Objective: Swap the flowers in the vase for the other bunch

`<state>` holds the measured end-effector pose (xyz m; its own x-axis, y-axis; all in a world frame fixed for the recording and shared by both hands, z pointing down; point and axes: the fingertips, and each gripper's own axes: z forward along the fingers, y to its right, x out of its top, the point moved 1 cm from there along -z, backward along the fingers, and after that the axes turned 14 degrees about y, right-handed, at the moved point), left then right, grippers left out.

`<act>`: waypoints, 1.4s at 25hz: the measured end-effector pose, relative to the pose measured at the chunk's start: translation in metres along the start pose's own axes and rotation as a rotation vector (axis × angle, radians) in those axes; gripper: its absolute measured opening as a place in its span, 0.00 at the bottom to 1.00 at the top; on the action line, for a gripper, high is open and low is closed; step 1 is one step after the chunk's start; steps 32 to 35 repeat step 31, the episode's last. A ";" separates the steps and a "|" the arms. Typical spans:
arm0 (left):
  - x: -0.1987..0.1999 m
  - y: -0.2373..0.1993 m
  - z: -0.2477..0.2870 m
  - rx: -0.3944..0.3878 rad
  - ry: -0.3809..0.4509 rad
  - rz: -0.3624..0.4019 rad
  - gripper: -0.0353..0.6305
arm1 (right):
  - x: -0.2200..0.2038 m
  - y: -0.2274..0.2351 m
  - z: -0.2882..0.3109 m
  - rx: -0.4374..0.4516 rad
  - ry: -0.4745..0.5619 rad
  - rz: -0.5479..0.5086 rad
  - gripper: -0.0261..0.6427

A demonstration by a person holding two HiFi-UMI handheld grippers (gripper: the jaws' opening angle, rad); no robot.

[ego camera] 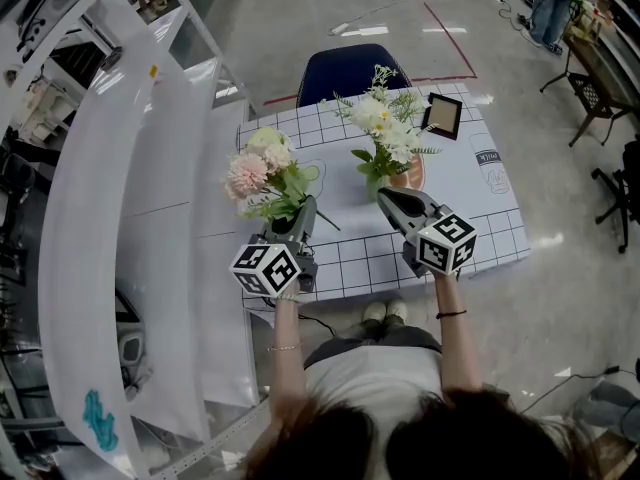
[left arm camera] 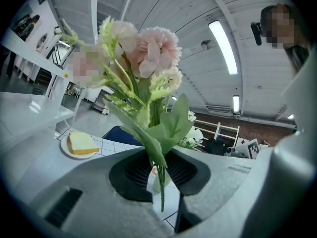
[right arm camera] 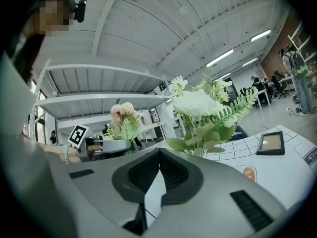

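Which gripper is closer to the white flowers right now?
Right. The right gripper is close in front of the white flowers, at the base of the bunch, jaws shut on nothing. The left gripper is off to their left, clamping the pink bunch.

From above, my left gripper (ego camera: 300, 213) covers the lower stems of the pink flowers (ego camera: 255, 173). Between its jaws I see only a pale sliver of the vase (left arm camera: 156, 181). My right gripper (right arm camera: 158, 153) blocks it below the white flowers (right arm camera: 198, 105). The chair (ego camera: 352, 71) sits half behind the table (ego camera: 480, 218), whose print is too small to read.
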<state>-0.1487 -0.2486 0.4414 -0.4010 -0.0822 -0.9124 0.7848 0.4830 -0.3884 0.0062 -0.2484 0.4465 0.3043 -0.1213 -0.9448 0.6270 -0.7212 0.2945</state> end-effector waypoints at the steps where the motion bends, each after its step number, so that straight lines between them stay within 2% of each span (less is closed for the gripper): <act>1: 0.000 0.000 0.000 -0.001 0.001 -0.001 0.17 | 0.000 -0.001 0.000 0.004 -0.001 -0.003 0.05; 7: -0.001 0.004 0.001 -0.010 0.002 0.001 0.17 | -0.001 -0.005 0.003 0.030 -0.007 -0.011 0.05; 35: -0.006 0.006 0.011 -0.007 -0.002 0.006 0.17 | 0.004 0.006 0.005 0.044 0.020 0.015 0.05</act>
